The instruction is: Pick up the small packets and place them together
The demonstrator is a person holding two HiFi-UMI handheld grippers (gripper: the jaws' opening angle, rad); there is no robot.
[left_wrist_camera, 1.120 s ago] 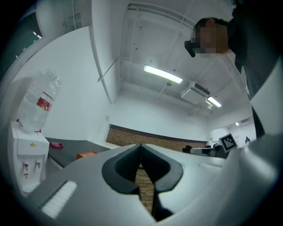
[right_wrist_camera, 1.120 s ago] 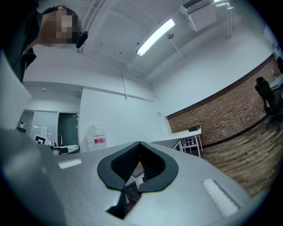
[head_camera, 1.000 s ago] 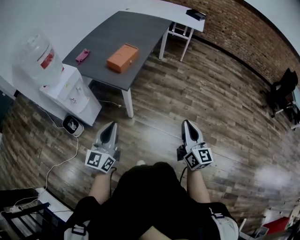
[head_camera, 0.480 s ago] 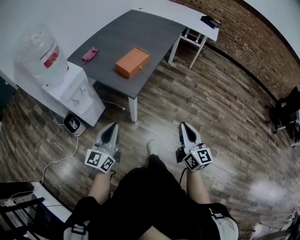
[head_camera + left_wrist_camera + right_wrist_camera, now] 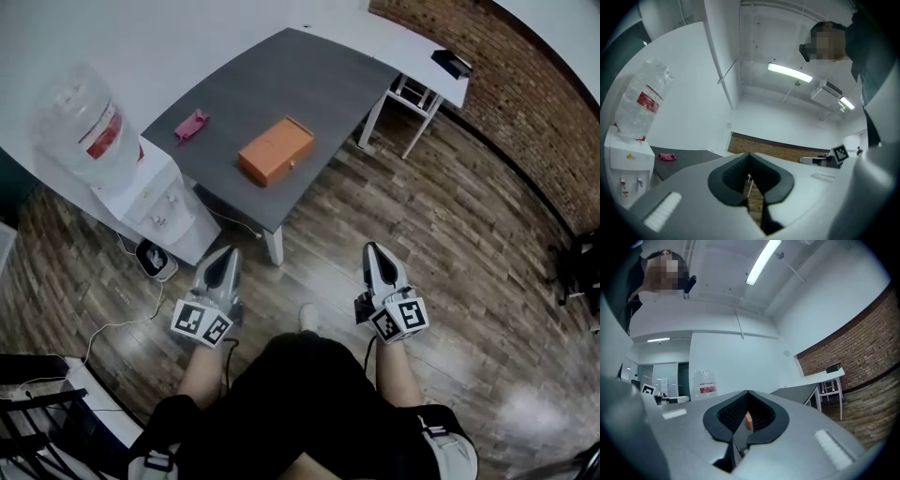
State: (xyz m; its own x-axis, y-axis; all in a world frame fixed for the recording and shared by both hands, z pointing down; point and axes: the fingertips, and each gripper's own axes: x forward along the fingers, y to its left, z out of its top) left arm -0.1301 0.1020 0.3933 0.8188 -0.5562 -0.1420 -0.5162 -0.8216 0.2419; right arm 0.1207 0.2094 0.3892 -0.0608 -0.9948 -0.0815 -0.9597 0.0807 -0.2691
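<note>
**Both grippers closed and empty, short of the grey bench**

From your head camera, you stand on a wooden floor (image 5: 450,244) and hold a gripper in each hand, both pointing ahead towards a dark grey bench (image 5: 309,80). The left gripper (image 5: 225,258) has its jaws pressed together with nothing between them. The right gripper (image 5: 374,253) is also pressed together and empty. In the right gripper view, the speck of orange seen past its closed jaws is the distant box, not something held.

On the bench, near its left edge, lies a small pink thing (image 5: 191,125) that looks like a packet, though it is too small to be sure. An orange box (image 5: 275,150) sits to the right of it, near the front edge and apart from it. Both grippers are well apart from the bench top and touch nothing on it.

A white water cooler (image 5: 150,192) with a clear bottle (image 5: 80,117) on top stands just beside the bench's left end. A second, white bench (image 5: 412,42) adjoins the far end, in front of a brick wall (image 5: 525,103), with a small black object (image 5: 452,63) on it.
</note>
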